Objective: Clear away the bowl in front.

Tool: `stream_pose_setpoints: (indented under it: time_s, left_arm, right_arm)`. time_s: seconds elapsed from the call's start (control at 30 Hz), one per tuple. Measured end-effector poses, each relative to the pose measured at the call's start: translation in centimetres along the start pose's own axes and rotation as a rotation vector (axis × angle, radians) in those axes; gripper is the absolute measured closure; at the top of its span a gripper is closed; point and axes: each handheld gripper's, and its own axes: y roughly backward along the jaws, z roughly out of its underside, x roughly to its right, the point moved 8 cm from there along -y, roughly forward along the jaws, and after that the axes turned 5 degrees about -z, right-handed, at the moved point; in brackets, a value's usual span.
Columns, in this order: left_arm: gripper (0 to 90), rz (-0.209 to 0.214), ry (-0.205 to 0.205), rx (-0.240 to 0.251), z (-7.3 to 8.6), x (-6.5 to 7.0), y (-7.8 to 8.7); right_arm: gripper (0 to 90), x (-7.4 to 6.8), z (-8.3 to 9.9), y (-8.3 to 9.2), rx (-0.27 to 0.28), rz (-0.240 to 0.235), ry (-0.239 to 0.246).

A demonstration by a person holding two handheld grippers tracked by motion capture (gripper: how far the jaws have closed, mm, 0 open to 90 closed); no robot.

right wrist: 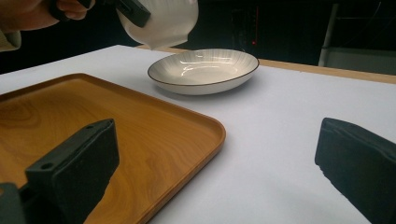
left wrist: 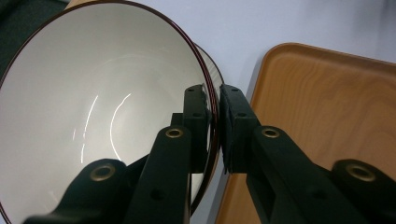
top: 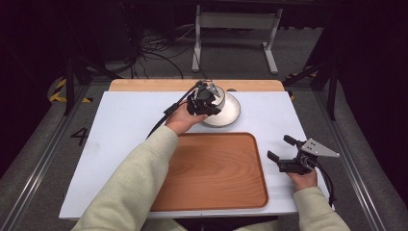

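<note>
A white bowl [top: 217, 95] with a dark rim hangs in the air above a shallow white plate [top: 230, 114] at the back of the table. My left gripper [top: 202, 102] is shut on the bowl's rim; in the left gripper view the bowl [left wrist: 93, 107] has one pad inside and one outside its wall. The right gripper view shows the bowl [right wrist: 161, 21] lifted clear of the plate [right wrist: 203, 70]. My right gripper [top: 279, 150] rests open at the table's right side, nothing between its fingers [right wrist: 74, 163].
A wooden tray [top: 216, 168] lies at the front middle of the white table [top: 125, 120], just in front of the plate. A wooden strip [top: 144, 85] runs along the far edge. Beyond it are cables and a metal frame [top: 235, 29] on the floor.
</note>
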Motion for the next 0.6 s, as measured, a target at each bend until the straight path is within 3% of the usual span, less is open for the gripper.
stream_pose_setpoints:
  time_s: [0.6]
  left_arm:
    - [82.6,0.024,-0.027,0.027,0.2,2.5,3.7]
  right_arm:
    - [0.4,0.0,0.0,0.0,0.000,-0.004,0.002]
